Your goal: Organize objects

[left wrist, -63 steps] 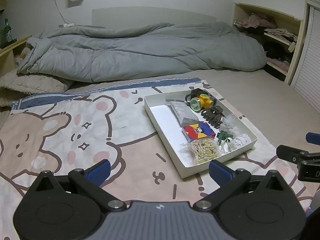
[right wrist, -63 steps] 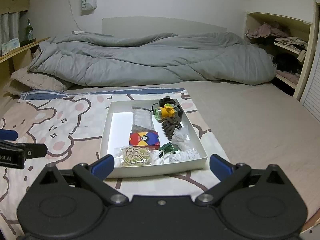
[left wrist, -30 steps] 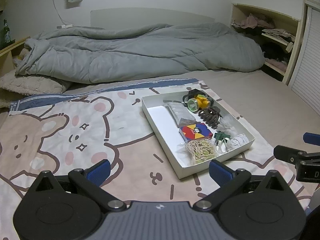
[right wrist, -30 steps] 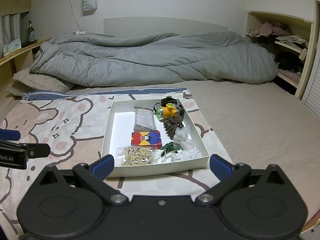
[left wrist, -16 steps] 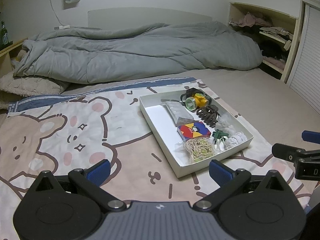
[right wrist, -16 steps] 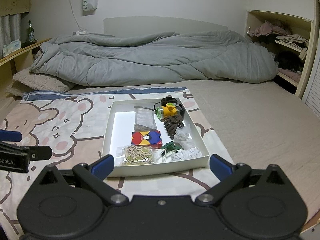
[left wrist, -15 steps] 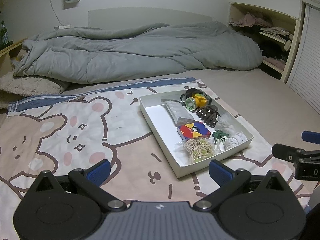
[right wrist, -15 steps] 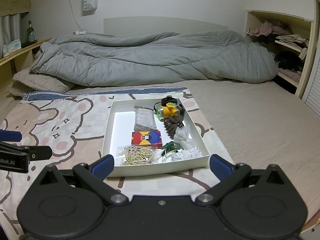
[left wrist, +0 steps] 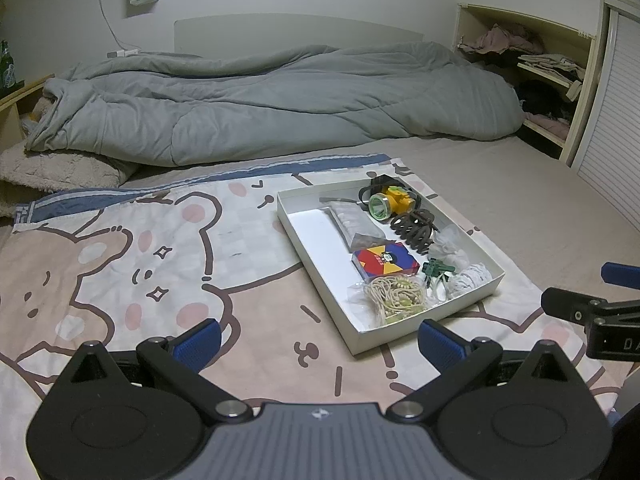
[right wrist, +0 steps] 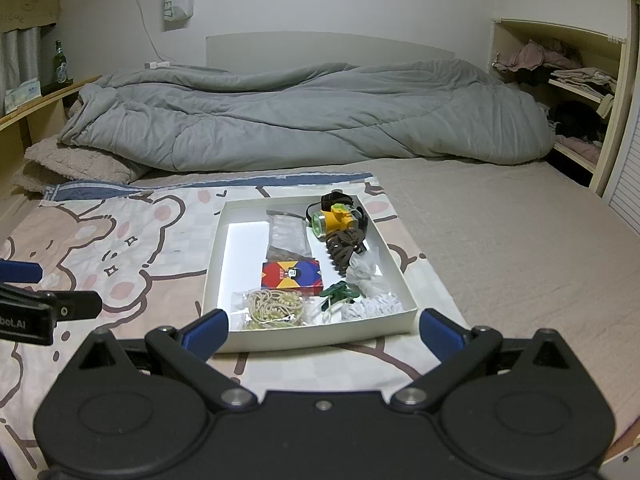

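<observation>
A white shallow box lies on the bear-print blanket. It holds a yellow headlamp, a brown hair claw, a colourful card box, a bag of rubber bands, a clear packet, a green clip and white bits. My left gripper is open and empty, short of the box's near left side. My right gripper is open and empty at the box's near edge.
A rumpled grey duvet lies across the back of the bed. Shelves with clothes stand at the right. A pillow lies at the back left. A green bottle stands on the left ledge.
Both grippers have drawn back slightly, so the box sits a little farther away in both views. Both stay open and empty.
</observation>
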The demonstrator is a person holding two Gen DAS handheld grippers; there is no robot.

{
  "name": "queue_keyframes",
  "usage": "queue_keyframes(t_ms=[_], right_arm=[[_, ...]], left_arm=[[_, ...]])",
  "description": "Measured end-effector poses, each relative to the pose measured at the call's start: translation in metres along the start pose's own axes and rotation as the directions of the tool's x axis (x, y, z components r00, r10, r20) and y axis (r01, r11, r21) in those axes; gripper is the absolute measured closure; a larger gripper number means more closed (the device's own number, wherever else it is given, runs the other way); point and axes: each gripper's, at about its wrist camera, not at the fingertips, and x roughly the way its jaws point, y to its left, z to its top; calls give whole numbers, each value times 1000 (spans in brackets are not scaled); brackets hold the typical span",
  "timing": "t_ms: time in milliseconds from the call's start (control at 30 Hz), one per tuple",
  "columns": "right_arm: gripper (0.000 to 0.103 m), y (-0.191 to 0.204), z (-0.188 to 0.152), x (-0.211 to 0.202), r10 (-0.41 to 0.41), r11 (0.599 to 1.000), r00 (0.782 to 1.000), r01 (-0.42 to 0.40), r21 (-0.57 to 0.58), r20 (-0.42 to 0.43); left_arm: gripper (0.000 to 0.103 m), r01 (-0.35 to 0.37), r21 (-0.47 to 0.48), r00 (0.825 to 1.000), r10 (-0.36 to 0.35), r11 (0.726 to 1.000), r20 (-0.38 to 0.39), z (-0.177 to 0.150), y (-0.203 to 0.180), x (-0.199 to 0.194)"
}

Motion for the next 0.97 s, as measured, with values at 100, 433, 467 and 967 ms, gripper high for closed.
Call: queue_keyframes(t_ms=[100, 433, 467, 967], right_arm=[[0, -1, -2, 1, -3, 1000, 1000, 3, 0, -1], [0, -1, -2, 2, -3, 1000, 1000, 3, -1, -3], [0, -1, -2, 2, -3, 1000, 1000, 3, -1, -3], [0, 1, -2, 2, -4, 1000, 1000, 4, -5, -4]], left_arm=[[0, 0, 0, 1000, 0, 1000, 0, 0, 0, 0], [0, 0, -4, 1000, 0, 1000, -3, -1, 1, 1], [0, 0, -4, 1000, 0, 1000, -3, -1, 1, 1], [0, -2, -8, 1000, 2, 1000, -4, -1, 1, 1]])
